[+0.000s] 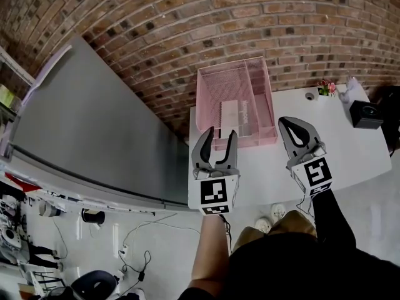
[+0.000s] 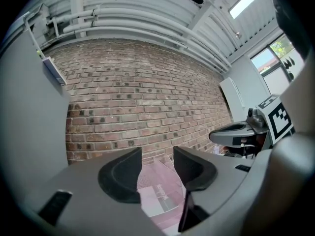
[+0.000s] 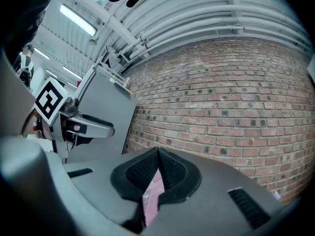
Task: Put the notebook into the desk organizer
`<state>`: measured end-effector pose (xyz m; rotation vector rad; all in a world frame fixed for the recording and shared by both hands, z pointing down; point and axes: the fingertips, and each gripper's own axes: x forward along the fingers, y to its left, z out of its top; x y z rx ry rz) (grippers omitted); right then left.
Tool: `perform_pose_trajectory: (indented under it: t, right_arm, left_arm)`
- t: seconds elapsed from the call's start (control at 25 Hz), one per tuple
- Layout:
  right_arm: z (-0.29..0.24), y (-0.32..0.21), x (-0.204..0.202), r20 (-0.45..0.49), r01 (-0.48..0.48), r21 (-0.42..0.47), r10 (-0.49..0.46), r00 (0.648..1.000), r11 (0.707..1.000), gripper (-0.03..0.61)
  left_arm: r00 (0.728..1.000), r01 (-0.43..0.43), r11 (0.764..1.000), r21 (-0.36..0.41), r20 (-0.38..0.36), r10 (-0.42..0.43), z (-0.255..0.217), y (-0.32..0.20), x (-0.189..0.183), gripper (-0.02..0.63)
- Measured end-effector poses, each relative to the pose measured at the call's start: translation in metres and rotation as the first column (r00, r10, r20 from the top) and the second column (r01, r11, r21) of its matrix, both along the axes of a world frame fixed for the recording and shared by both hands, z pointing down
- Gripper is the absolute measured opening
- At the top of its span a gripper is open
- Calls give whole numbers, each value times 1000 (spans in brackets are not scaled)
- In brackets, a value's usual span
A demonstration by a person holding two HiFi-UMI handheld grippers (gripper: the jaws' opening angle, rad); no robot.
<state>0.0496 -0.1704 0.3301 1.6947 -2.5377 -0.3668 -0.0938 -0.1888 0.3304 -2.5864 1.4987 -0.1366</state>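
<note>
A pink mesh desk organizer (image 1: 207, 99) stands on the white table (image 1: 350, 152), against the brick wall. A white notebook (image 1: 236, 114) lies flat inside it. My left gripper (image 1: 221, 132) hovers at the organizer's near edge, open, with nothing between its jaws. In the left gripper view the notebook (image 2: 156, 198) and the pink mesh (image 2: 162, 173) show through the gap of that gripper (image 2: 157, 156). My right gripper (image 1: 286, 125) is held to the right of the organizer, shut and empty. In the right gripper view its tips (image 3: 158, 154) meet, with a sliver of pink showing behind them.
A large grey cabinet (image 1: 94, 130) stands left of the table, along the brick wall (image 1: 206, 24). A black box (image 1: 365, 113) and a small flower pot (image 1: 326, 87) sit at the table's right end. Cables lie on the floor (image 1: 137, 242) below.
</note>
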Motion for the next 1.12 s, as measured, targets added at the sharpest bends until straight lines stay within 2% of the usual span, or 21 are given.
perform_pose_trajectory:
  t: [0.2,0.28,1.12]
  right_arm:
    - [0,2,-1,6,1,0,-1,1000,1000,21]
    - [-1,3,-1,7,0,1,0,1000,1000,21]
    - [-2,6,-4,-1,-4,18,4,1000,1000,20]
  left_arm:
    - [1000,8,1000,-5,-21,-9,0,1,-4,163]
    - [1000,15,1000,-3,-25,-16,-1,1,-7,17]
    - [999,32,999,20,-23,-31,-6,2,-13,15]
